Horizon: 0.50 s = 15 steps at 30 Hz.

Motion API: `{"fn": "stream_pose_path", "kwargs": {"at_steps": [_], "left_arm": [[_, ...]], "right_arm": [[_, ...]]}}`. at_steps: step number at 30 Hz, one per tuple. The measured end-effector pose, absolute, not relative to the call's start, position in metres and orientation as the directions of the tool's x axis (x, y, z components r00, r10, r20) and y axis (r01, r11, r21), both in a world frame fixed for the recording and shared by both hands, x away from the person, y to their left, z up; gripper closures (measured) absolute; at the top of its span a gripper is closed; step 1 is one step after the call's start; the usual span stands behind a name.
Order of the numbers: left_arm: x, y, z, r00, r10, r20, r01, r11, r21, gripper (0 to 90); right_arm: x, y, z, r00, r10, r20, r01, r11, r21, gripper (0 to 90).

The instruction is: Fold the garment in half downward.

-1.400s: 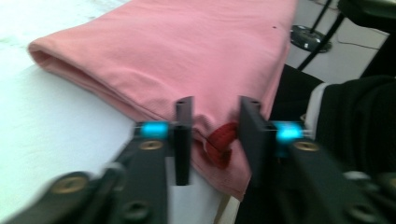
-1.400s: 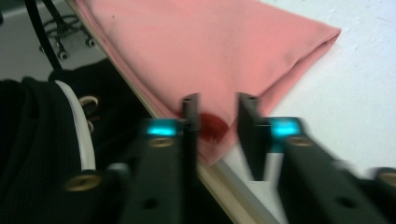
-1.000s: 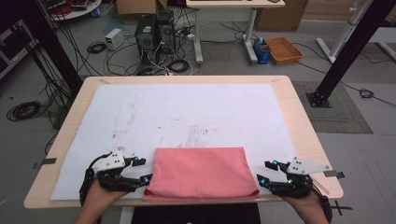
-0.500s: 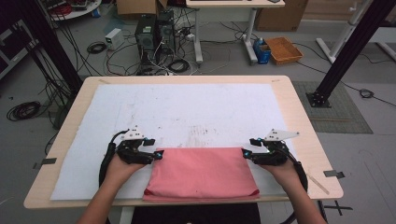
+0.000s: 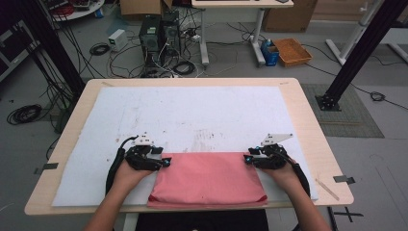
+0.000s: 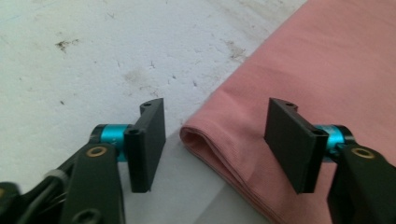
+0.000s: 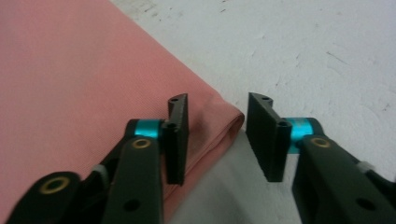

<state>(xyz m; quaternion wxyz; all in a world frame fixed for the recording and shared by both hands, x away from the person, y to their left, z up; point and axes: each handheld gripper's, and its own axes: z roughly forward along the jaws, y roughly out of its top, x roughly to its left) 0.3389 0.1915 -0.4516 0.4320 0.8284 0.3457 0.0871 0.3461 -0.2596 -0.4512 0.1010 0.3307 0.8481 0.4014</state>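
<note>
The left gripper [image 6: 212, 149] has its jaws spread fairly wide around the far left corner of the folded pink cloth [image 6: 317, 79]. In the left gripper view the rounded fold of that corner lies between the two black pads, one pad over the white mat and the other over the cloth, with a gap on either side, so nothing is pinched. These jaws have just been closing a little, with the corner between them.

The right gripper [image 7: 217, 140] stands narrower, straddling the cloth's [image 7: 79, 79] far right corner. In the right gripper view one pad rests above the pink surface near the folded edge and the other stands over the mat just past the corner; a sliver of space shows between pad and fabric, so it has no grip. Its jaws have just been closing markedly, with the corner between them.

From the high view the left gripper [image 5: 166, 161] and the right gripper [image 5: 246, 159] sit at the cloth's [image 5: 208, 178] two far corners, each held in a hand coming from the near edge. The cloth lies flat, in several layers, at the near middle of the white mat [image 5: 192, 115], its near edge reaching the front rim of the wooden table [image 5: 308, 110]. The mat is stained with dark marks beyond the cloth.
</note>
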Motion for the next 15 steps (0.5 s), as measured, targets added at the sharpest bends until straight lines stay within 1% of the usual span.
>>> {"fn": "stream_pose_path", "kwargs": {"at_steps": [1, 6, 8, 15], "left_arm": [[0.3379, 0.1919, -0.4516, 0.750, 0.641, -0.162, 0.497, -0.386, 0.777, 47.0], [0.3338, 0.1913, -0.4515, 0.767, 0.619, -0.170, 0.492, -0.397, 0.775, 61.6], [0.3327, 0.1899, -0.4515, 0.777, 0.607, -0.165, 0.483, -0.407, 0.776, 68.4], [0.3311, 0.1889, -0.4511, 0.789, 0.596, -0.149, 0.465, -0.421, 0.779, 76.9]], "right_arm": [[0.3459, -0.2597, -0.4512, -0.760, 0.643, 0.096, 0.482, 0.458, 0.747, 64.6], [0.3448, -0.2621, -0.4512, -0.760, 0.641, 0.106, 0.486, 0.454, 0.746, 76.2], [0.3440, -0.2626, -0.4510, -0.765, 0.636, 0.105, 0.483, 0.458, 0.746, 78.4], [0.3426, -0.2617, -0.4510, -0.770, 0.632, 0.089, 0.469, 0.467, 0.749, 80.8]]}}
